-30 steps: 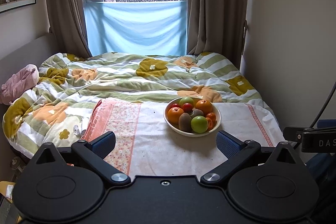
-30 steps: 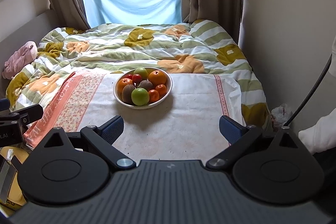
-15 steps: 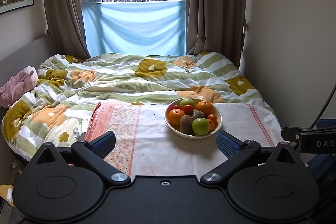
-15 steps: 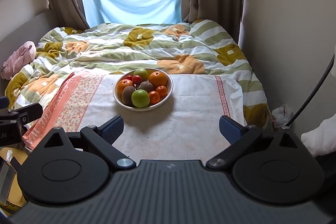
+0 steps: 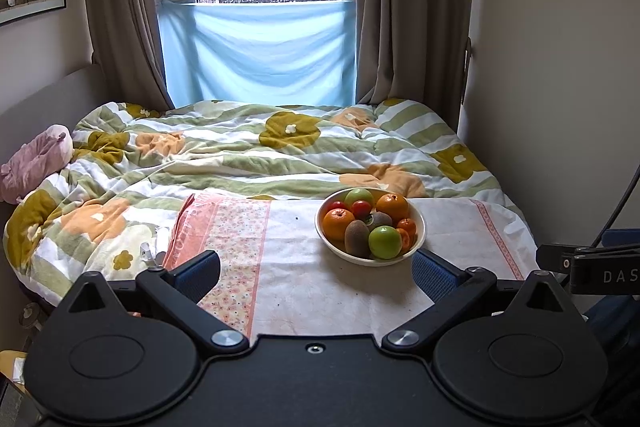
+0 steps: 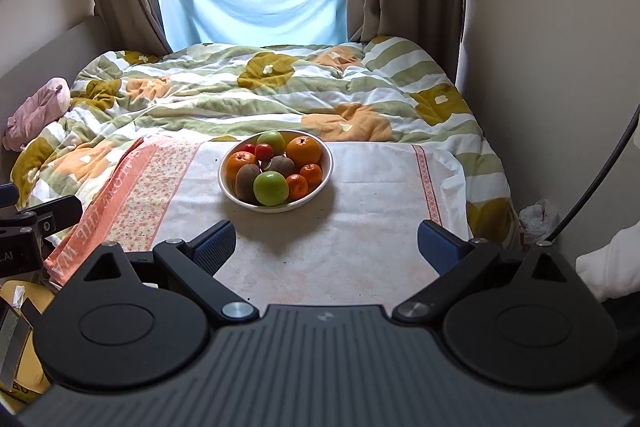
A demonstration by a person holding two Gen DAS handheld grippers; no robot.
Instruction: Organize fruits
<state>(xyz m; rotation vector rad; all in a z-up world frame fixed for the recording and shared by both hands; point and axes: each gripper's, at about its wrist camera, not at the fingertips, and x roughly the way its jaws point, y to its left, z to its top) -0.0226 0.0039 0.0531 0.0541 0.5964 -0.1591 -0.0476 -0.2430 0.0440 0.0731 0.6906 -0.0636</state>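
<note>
All the fruit [image 6: 276, 167] sits heaped in the bowl [image 6: 326, 169] at frame centre on the cloth [image 6: 360, 227], both the left gripper [image 5: 316, 267] and right gripper [image 6: 326, 241] wide and empty below it, which fits either sorting ahead or gathering done.

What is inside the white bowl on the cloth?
The round white bowl holds green apples, oranges, brown kiwis, small tangerines and red tomatoes. Anything beneath this pile is hidden.

White bowl [image 6: 325, 169] holds green apples [image 6: 271, 188], orange oranges [image 6: 303, 149], brown kiwis [image 6: 247, 177]. Quilt [image 6: 224, 95]: green-white stripes, mustard and orange flowers. Cloth [image 6: 360, 195]: white with pink floral border. Blue-padded black tongs [image 6: 326, 241].
</note>
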